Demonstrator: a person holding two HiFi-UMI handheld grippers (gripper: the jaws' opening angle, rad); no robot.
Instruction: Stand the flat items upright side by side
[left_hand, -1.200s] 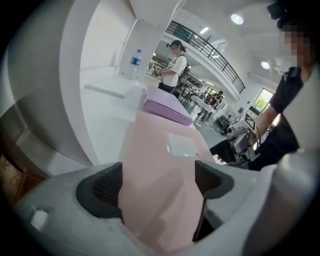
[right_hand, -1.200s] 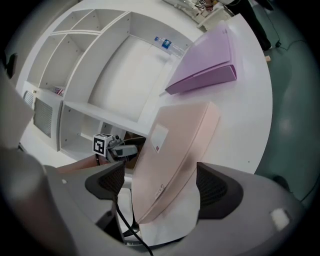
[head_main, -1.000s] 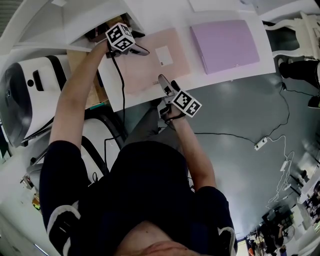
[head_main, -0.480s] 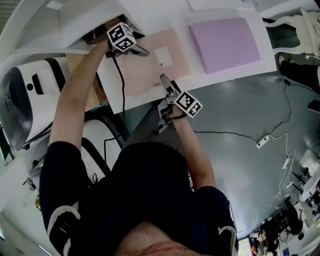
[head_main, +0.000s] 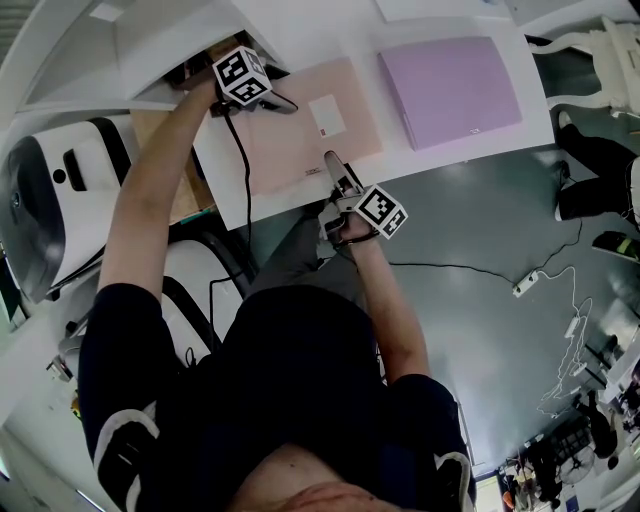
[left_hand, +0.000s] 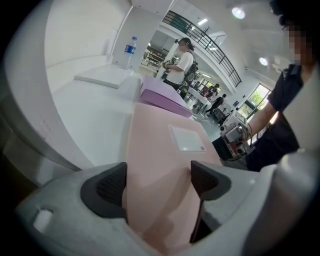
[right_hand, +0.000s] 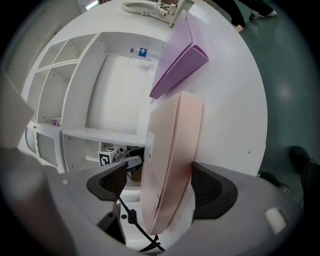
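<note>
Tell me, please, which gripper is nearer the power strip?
Right. Both have been closing around the pink box: right gripper at the edge facing the power strip, left gripper at its far corner.

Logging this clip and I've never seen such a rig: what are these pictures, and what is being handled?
A person wears a head camera and holds a two-jaw tool in each hand; each tool's own camera gives another view. On the white table lie a flat pink box and a flat purple box. The left tool is at the pink box's far corner, the right tool at its near edge. Both have just been closing their jaws around it; the right tool's view shows a gap beside one pad.
</note>
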